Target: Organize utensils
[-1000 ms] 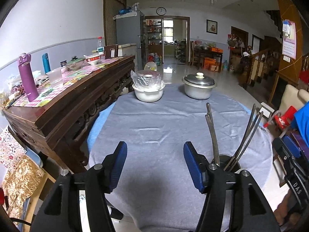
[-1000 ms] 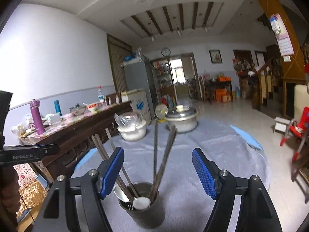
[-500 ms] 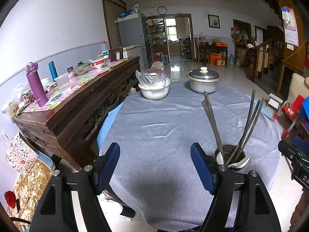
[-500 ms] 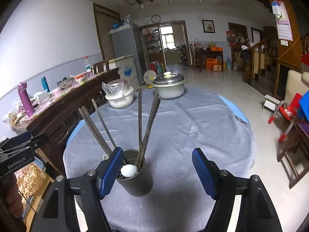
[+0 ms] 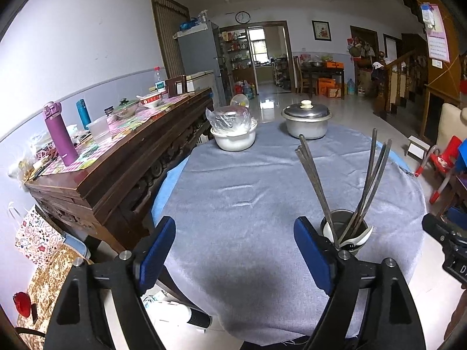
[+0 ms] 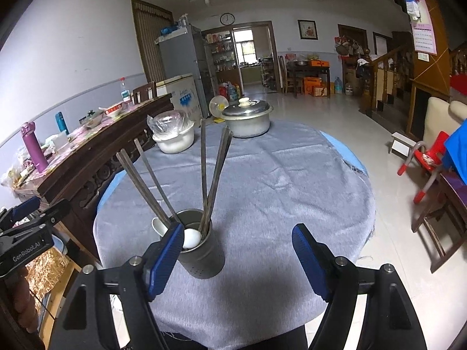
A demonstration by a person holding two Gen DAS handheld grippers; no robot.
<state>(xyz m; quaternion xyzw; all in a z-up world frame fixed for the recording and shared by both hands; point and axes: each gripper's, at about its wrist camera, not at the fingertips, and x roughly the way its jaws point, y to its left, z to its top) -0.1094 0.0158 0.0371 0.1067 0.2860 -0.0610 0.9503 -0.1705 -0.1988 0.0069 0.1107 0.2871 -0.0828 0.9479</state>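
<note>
A metal utensil cup (image 6: 201,248) stands near the front edge of the round table covered in grey cloth (image 6: 277,180). It holds several dark chopsticks (image 6: 210,172) leaning outward and white spoons (image 6: 191,237). It also shows in the left wrist view (image 5: 344,233), just right of my left gripper's right finger. My left gripper (image 5: 233,250) is open and empty above the table's front. My right gripper (image 6: 236,253) is open and empty, raised above the front edge with the cup by its left finger.
A white bowl under plastic (image 5: 233,137) and a lidded metal pot (image 5: 306,119) stand at the table's far side. A dark wooden sideboard (image 5: 116,160) with bottles and dishes runs along the left. A red child's chair (image 6: 423,160) is on the right.
Both grippers have risen and drawn back from the table; the cup with chopsticks now sits lower and farther away in both views. Both stay open.
</note>
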